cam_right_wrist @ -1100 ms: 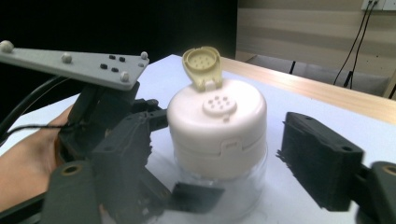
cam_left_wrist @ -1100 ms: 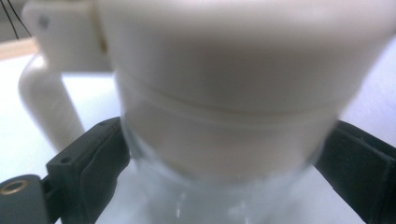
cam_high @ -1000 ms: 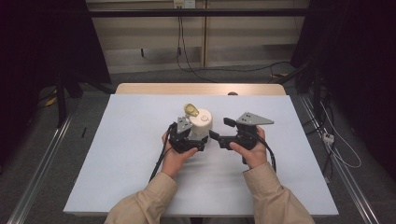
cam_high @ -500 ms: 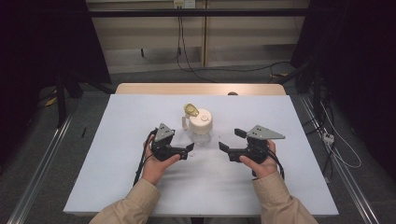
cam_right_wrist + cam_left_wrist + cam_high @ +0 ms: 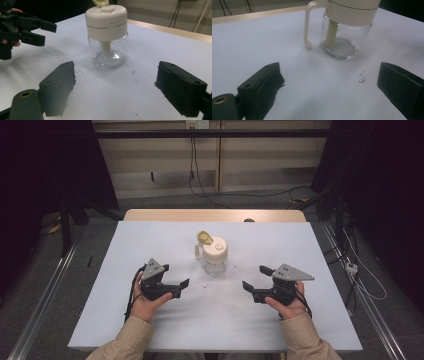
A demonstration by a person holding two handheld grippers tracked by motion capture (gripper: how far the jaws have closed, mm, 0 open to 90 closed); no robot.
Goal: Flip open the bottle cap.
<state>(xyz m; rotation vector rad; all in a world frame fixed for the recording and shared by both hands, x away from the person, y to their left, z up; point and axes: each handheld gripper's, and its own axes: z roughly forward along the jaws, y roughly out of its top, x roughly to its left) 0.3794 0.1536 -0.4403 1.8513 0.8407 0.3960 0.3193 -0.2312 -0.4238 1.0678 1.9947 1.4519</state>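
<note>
Glass and cream plastic make up the jar (image 5: 215, 256) you are working on: it stands upright near the middle of the white table (image 5: 150, 330), lid seated, its handle at about 9 o'clock and a yellowish flip tab (image 5: 204, 237) raised at 11 o'clock on the lid. Judging by how things lie, the jar itself looks set down and closed, with nothing held; whatever remains would call for a fresh approach, since neither tool is on it.

Your left gripper (image 5: 181, 287) sits at roughly 8 o'clock from the jar, well apart, jaws spread wide and empty. In the left gripper view the jar (image 5: 344, 32) stands beyond the fingertips (image 5: 265, 80), off toward 1 o'clock, with bare table between.

Your right gripper (image 5: 254, 281) rests at about 4 o'clock from the jar, also clear of it, jaws wide with nothing between them. From the right gripper view the jar (image 5: 107, 37) stands at 12 o'clock, centred between the fingers (image 5: 180, 87) but farther out, untouched. A few dark specks (image 5: 133, 72) lie on the table near its base.
</note>
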